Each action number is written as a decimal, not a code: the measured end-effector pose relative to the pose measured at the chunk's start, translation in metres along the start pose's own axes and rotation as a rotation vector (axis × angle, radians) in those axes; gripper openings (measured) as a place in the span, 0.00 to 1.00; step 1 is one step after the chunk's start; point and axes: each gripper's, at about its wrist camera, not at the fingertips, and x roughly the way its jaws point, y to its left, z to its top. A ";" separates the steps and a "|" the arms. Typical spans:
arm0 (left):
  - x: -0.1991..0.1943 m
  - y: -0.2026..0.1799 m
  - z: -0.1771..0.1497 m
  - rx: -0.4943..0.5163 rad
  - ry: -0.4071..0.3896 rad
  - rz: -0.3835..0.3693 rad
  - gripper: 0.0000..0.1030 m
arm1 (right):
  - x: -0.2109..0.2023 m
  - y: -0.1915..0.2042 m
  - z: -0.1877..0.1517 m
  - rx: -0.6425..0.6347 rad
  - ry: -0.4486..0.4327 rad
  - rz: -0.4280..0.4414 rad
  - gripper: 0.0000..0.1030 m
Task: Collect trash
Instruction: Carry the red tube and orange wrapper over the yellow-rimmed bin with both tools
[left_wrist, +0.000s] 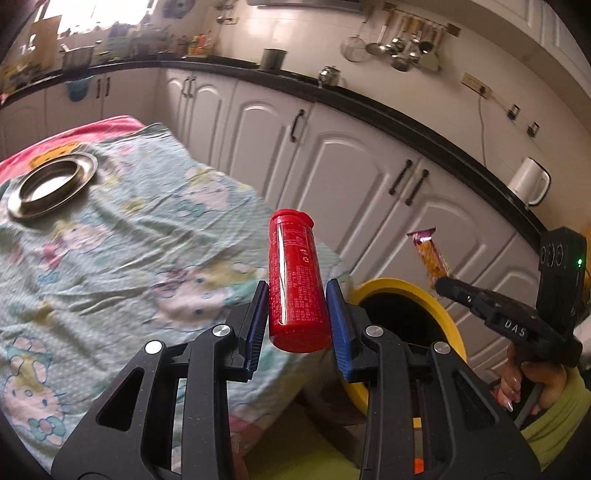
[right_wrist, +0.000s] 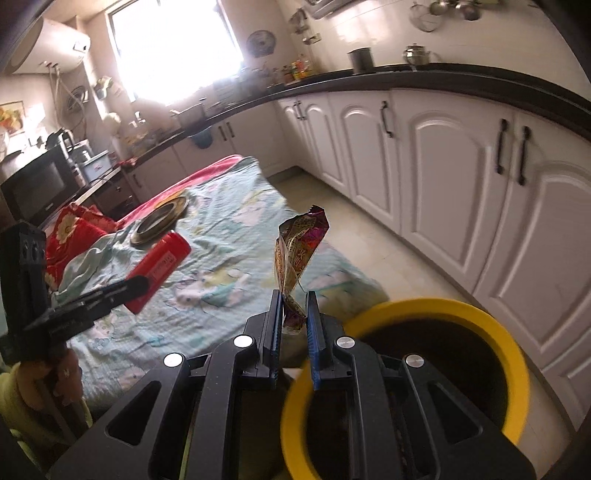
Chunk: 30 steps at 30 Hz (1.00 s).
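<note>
My left gripper is shut on a red plastic bottle, held upright above the table's near edge. The bottle also shows in the right wrist view. My right gripper is shut on a crumpled snack wrapper, held upright just left of the yellow-rimmed bin. In the left wrist view the wrapper hangs above the bin's yellow rim, with the right gripper beside it.
A metal plate lies on the table's cartoon-print cloth, at its far left. White cabinets under a dark countertop run along the right. A white kettle stands on the counter. Red cloth lies at the table's left.
</note>
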 end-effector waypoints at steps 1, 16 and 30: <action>0.001 -0.006 0.001 0.012 0.001 -0.007 0.24 | -0.004 -0.004 -0.003 0.007 -0.002 -0.009 0.12; 0.020 -0.071 -0.004 0.156 0.034 -0.101 0.24 | -0.047 -0.045 -0.048 0.057 -0.031 -0.146 0.12; 0.039 -0.122 -0.027 0.304 0.077 -0.189 0.21 | -0.072 -0.077 -0.074 0.108 -0.076 -0.230 0.12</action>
